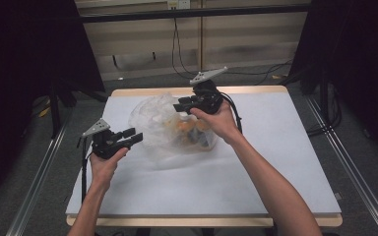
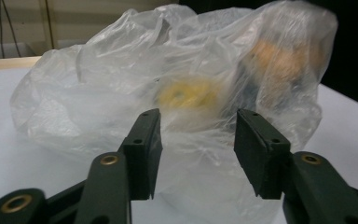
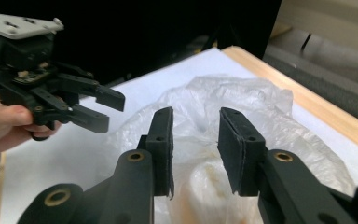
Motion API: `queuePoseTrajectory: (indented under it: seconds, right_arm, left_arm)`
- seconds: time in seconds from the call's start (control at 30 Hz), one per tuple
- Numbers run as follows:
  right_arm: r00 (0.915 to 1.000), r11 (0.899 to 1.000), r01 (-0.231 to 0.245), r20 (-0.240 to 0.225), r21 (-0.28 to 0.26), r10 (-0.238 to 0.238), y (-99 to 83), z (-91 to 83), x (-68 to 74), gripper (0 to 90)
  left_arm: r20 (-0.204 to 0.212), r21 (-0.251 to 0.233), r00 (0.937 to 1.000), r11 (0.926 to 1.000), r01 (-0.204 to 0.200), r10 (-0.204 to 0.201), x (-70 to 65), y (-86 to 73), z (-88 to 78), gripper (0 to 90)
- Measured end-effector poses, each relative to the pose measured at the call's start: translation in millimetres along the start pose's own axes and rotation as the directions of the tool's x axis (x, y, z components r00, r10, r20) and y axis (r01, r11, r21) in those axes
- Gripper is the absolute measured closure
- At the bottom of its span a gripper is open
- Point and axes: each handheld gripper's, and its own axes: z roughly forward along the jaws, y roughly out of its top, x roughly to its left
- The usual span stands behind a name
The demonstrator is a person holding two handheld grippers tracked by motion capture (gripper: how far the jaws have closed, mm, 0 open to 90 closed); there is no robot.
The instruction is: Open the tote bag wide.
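A clear plastic bag (image 1: 170,125) lies near the middle of the white counter (image 1: 275,162), toward its far edge, crumpled and loosely puffed up. Through the film, orange and yellow items and something dark show as blurred shapes; what they are cannot be told. In the left gripper view a yellow ring-shaped item (image 2: 189,95) sits inside the bag, with an orange blur (image 2: 275,58) higher and to the right of it. The left claw (image 1: 130,136) is held level just beside the bag's left side, its tips pointing at the film. Its jaws stand moderately apart; the bag fills the background between them, but the pads (image 2: 149,144) press on nothing. The right claw (image 1: 183,104) is held above the bag's far right part, pointing leftward across the top. Its jaws stand narrower, with a gap between the pads (image 3: 235,144), and crumpled film shows through that gap; nothing is pinched between them. In the right gripper view the left claw (image 3: 100,107) appears farther off, held in a hand (image 3: 4,123), apart from the bag's edge.
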Motion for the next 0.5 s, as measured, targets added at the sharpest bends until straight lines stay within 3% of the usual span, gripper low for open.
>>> queuePoseTrajectory:
  seconds: [0.17,0.4,0.5]
  right_arm:
    - [0.9998,0.998,-0.014,0.016,0.062,0.013,-2.3,15.8,-6.7,64.3]
    - [0.9995,0.995,-0.032,0.010,0.095,0.031,-3.5,25.7,-14.8,61.4]
    - [0.9991,0.994,-0.040,0.017,0.101,0.038,-1.4,27.7,-16.4,58.4]
  left_arm:
    - [-0.014,0.018,0.9999,0.9998,0.009,-0.009,2.7,-2.8,4.3,44.0]
    - [0.022,0.021,0.9994,0.9994,0.027,-0.027,5.8,-3.5,13.1,43.3]
    - [0.006,0.035,0.9999,0.9993,0.013,-0.013,5.3,-0.5,12.1,41.7]
